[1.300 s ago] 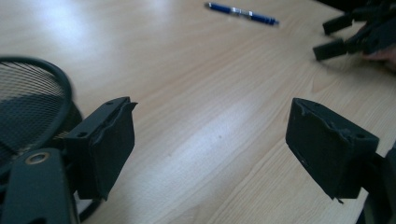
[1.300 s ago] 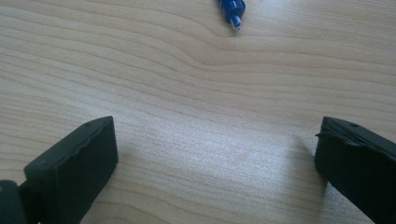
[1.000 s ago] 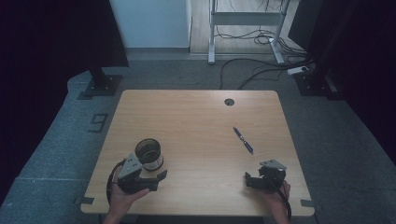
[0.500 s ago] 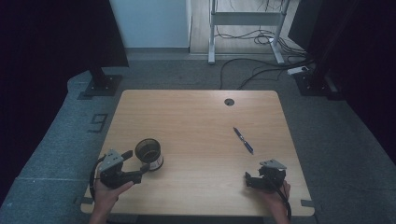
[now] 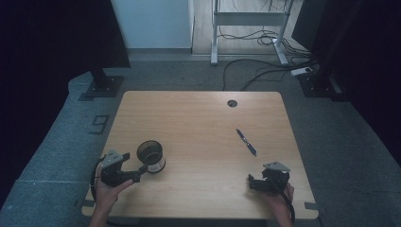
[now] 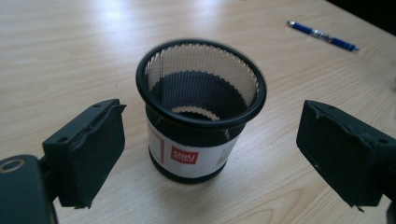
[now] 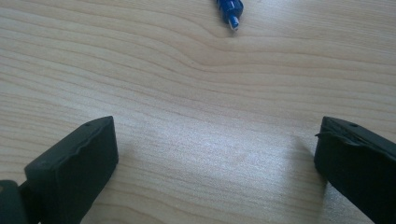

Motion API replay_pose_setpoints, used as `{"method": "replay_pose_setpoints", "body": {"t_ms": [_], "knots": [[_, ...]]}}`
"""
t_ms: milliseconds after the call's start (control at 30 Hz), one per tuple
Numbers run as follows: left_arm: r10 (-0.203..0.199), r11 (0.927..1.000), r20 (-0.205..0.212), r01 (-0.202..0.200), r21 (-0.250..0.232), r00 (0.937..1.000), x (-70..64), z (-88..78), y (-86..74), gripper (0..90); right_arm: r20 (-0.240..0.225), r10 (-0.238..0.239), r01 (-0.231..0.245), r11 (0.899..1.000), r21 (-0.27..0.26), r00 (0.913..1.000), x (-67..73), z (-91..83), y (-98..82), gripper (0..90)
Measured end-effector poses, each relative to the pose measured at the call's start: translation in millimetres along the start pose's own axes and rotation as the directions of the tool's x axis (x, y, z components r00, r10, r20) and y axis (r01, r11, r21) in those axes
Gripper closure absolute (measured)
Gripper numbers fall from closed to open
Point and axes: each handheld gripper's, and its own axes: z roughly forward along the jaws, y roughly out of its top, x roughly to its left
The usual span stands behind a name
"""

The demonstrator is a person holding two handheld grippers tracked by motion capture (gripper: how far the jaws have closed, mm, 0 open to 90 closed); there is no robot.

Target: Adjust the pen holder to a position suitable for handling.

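One black mesh cup stands upright near the table's left front corner, a white label with a red logo around its base. The left gripper has just been opening, jaws wide; the cup sits just ahead between them, untouched. The right gripper gapes over bare wood.

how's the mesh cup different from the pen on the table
The mesh cup stands upright; the pen lies flat. The cup is black with a white label, the pen blue. The cup sits by the left hand-held gripper, between its open jaws; the pen lies ahead of the right one. Both rest on the table.
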Motion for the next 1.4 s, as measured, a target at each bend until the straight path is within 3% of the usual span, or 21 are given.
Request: {"method": "replay_pose_setpoints", "body": {"t_ms": [433, 833, 1033, 1167, 1233, 1400], "knots": [[0.014, 0.9988, -0.023, -0.013, 0.047, 0.9996, 3.6, 19.9, -6.4, 4.2, 0.002, 0.001, -0.001, 1.000, 0.002, 1.0000, -0.3, 0.3, 0.6, 0.0], [0.025, 0.9954, -0.040, -0.022, 0.093, 0.9989, 5.0, 48.2, -8.7, 4.5, 0.001, 0.001, -0.001, 1.000, 0.003, 1.0000, -0.5, 0.8, 1.1, 0.0], [0.018, 0.9981, -0.033, -0.016, 0.060, 0.9993, 6.8, 64.0, -1.6, 2.9, 0.000, 0.001, -0.001, 1.000, 0.001, 1.0000, -0.5, 1.0, 1.2, 0.0], [0.042, 0.9975, -0.038, -0.039, 0.059, 0.9984, 2.8, 70.5, 0.4, 4.9, 0.002, 0.002, -0.002, 1.000, 0.002, 1.0000, -0.5, 0.8, 1.3, 0.0], [0.059, 0.9971, -0.066, -0.056, 0.051, 0.9960, 1.0, 72.1, -0.5, 6.7, 0.002, 0.002, -0.002, 1.000, 0.001, 1.0000, -0.5, 0.9, 1.3, 0.0], [0.071, 0.9970, -0.067, -0.068, 0.036, 0.9952, 0.5, 72.1, -2.3, 9.7, 0.002, 0.002, -0.002, 1.000, 0.001, 1.0000, -0.6, 0.9, 1.4, 0.0]]}}
